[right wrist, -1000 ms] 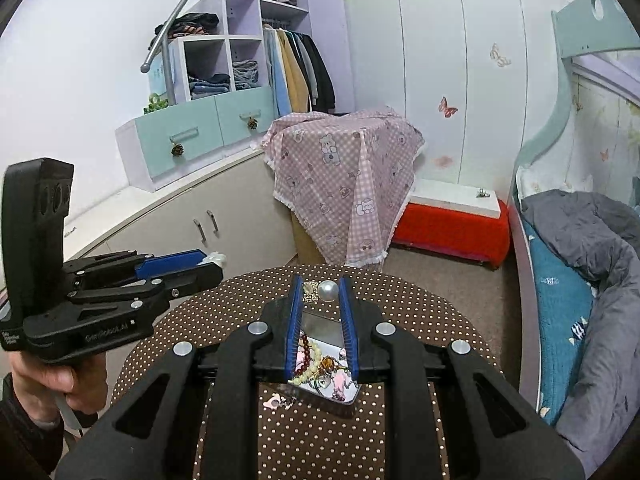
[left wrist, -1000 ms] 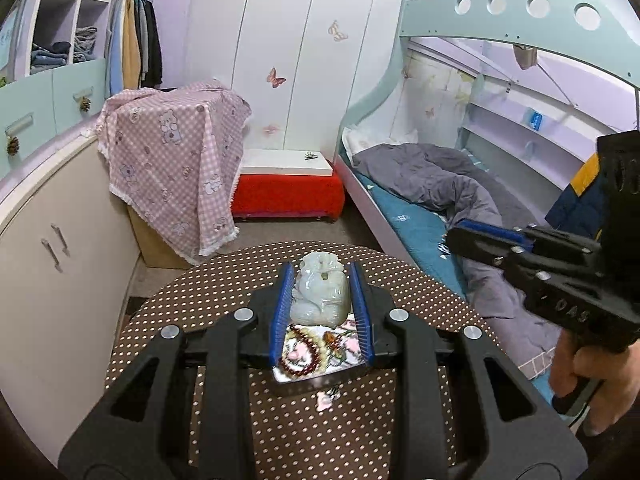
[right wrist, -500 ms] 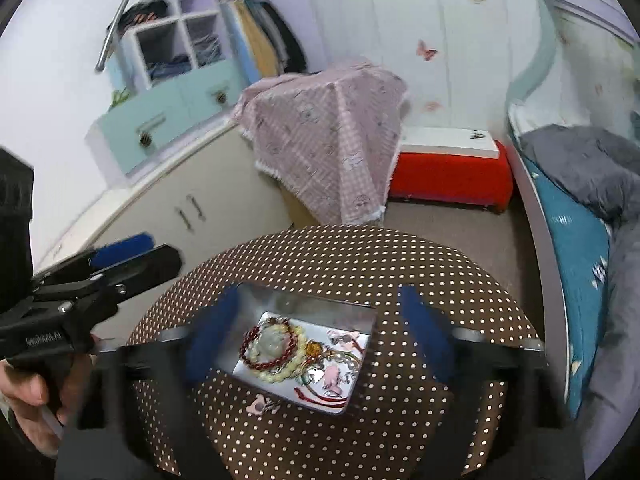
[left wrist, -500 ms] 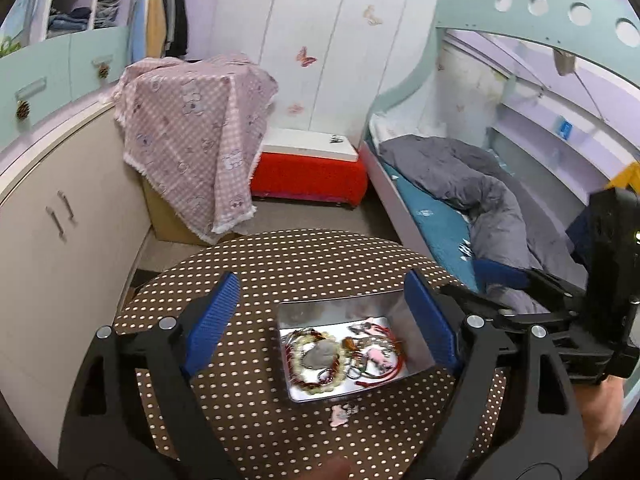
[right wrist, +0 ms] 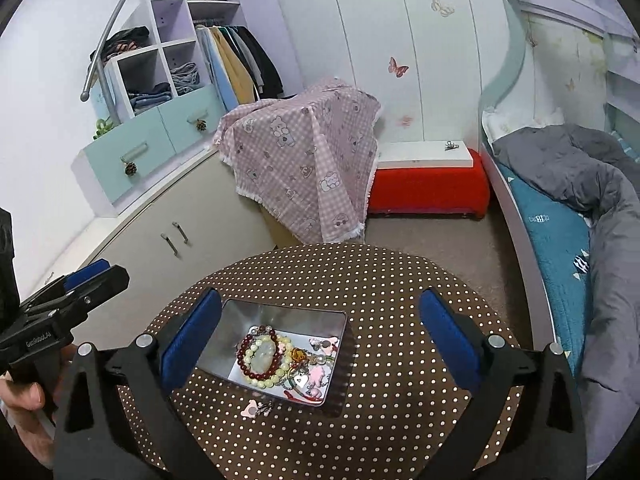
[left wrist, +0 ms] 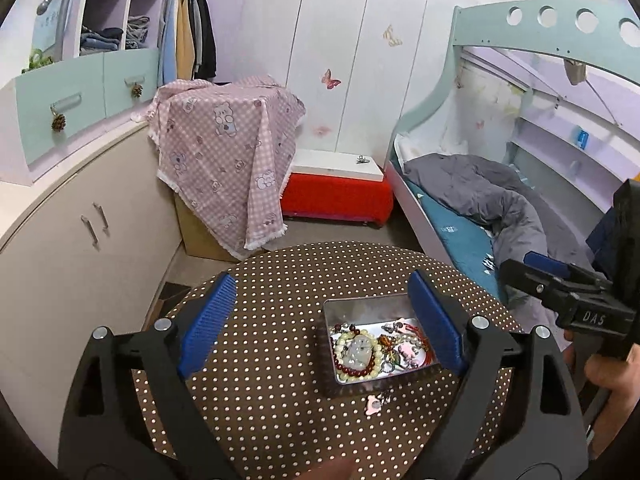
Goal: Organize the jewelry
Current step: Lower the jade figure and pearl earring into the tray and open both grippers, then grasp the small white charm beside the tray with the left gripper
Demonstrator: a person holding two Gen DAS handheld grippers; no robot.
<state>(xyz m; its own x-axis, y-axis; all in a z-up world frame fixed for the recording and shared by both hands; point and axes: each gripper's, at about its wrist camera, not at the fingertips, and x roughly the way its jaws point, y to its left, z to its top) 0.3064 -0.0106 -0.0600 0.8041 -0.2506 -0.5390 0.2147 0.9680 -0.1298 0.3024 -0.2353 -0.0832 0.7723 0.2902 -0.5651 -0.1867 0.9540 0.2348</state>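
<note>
A metal tin (left wrist: 332, 312) (right wrist: 240, 316) sits on the round polka-dot table (left wrist: 280, 280) (right wrist: 380, 280). Inside lie a pale jade pendant (left wrist: 360, 352) (right wrist: 262, 354), bead bracelets (left wrist: 344, 364) (right wrist: 246, 354) and a tangle of small pink and red jewelry (left wrist: 404, 348) (right wrist: 308, 372). A small pink charm (left wrist: 376, 402) (right wrist: 256, 408) lies on the table just in front of the tin. My left gripper (left wrist: 320, 320) is open and empty above the table. My right gripper (right wrist: 316, 332) is open and empty over the tin.
A cloth-covered box (left wrist: 224, 160) and a red bench (left wrist: 336, 196) stand beyond the table. A bunk bed with a grey duvet (left wrist: 480, 196) is on the right. A beige cabinet (left wrist: 80, 232) runs along the left.
The left gripper let go of the jade pendant, which now lies in the tin. The right gripper let go of a pearl piece. Both opened wide and pulled back.
</note>
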